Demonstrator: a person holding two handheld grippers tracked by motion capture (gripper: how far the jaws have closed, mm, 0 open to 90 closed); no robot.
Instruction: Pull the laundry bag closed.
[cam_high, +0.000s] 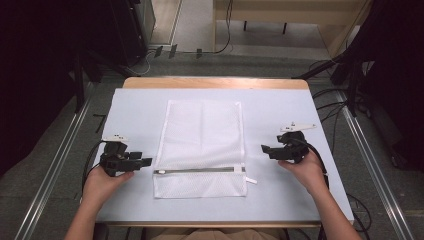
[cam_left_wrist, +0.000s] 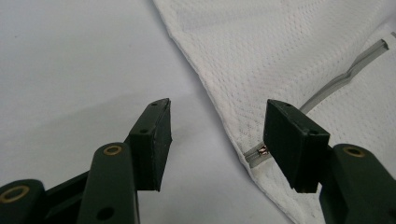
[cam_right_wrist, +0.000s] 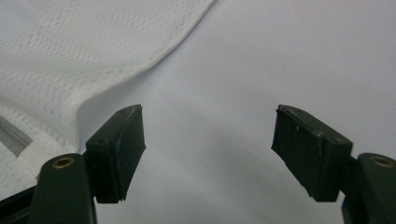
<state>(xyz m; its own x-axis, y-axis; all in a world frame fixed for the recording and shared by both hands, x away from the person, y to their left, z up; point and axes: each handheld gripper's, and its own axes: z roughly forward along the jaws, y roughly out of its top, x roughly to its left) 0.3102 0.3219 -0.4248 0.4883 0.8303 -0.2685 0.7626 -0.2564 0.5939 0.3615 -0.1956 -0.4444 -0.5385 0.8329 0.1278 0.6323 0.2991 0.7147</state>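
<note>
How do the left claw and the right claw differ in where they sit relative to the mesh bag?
The left claw sits close beside the mesh bag, at its zipper end; the right claw stands farther off the opposite edge. In the gripper views, one left pad overlaps the bag, while the right pads frame bare table cover. Both are open, holding nothing.

White mesh bag with grey zipper, pale blue-grey table cover, black tools.
</note>
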